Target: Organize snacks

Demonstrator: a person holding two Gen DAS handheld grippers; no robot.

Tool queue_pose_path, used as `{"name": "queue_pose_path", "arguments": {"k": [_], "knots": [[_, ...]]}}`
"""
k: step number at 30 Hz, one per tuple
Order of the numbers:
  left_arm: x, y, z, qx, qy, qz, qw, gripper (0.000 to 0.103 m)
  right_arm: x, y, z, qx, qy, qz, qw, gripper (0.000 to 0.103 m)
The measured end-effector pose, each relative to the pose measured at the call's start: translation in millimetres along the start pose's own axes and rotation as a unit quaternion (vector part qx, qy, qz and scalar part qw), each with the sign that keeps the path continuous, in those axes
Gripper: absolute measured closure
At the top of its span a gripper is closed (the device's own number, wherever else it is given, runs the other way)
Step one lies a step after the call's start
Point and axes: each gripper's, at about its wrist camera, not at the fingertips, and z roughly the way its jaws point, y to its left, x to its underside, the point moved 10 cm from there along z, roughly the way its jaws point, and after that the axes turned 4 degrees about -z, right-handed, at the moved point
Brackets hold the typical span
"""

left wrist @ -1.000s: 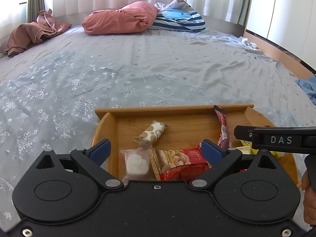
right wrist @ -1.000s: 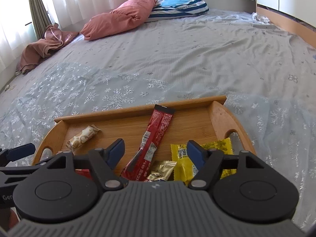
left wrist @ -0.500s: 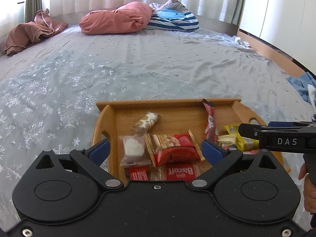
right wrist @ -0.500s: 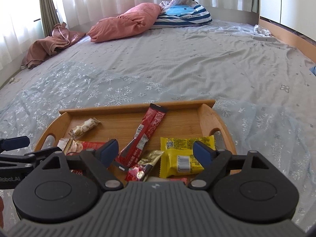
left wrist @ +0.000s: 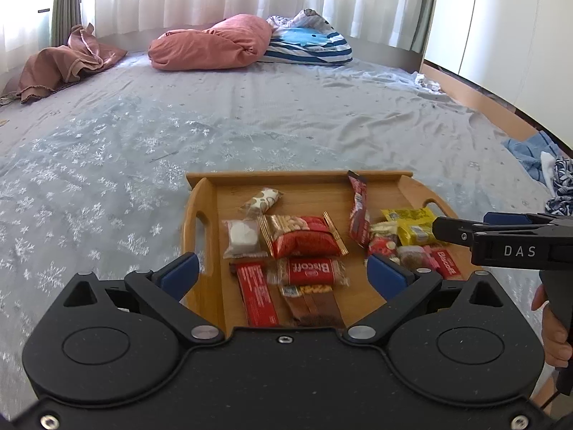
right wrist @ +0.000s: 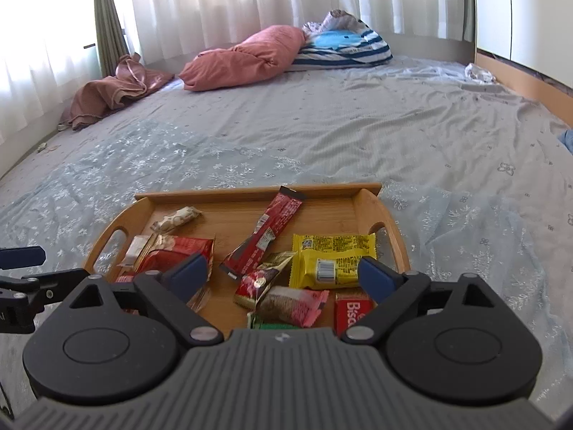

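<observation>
Spread wide over a wooden tray (left wrist: 200, 193) of wrapped snacks on a bed (left wrist: 250, 122) — left gripper (left wrist: 283, 268) and right gripper (right wrist: 283, 272), jaws just widened, gripping nothing.

Bed (right wrist: 322, 125) in grey snowflake sheet fills the room. Pink pillow (right wrist: 243, 59) at its far end, striped cushion (right wrist: 343, 48) beside it. Sheer curtains (right wrist: 250, 3) behind, backlit by daylight.

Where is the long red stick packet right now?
In both wrist views the long red stick packet lies inside the wooden tray, its top end propped against the far rim, left of the yellow packet.
</observation>
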Motion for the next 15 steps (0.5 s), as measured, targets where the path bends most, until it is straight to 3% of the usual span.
{"name": "queue_pose_path", "arguments": {"k": [15], "knots": [[52.9, -1.3, -58.7, 0.003, 0.001, -0.009, 1.0, 0.002, 49.1, 12.0, -47.7, 0.003, -0.028, -0.025, 0.999, 0.0]]}}
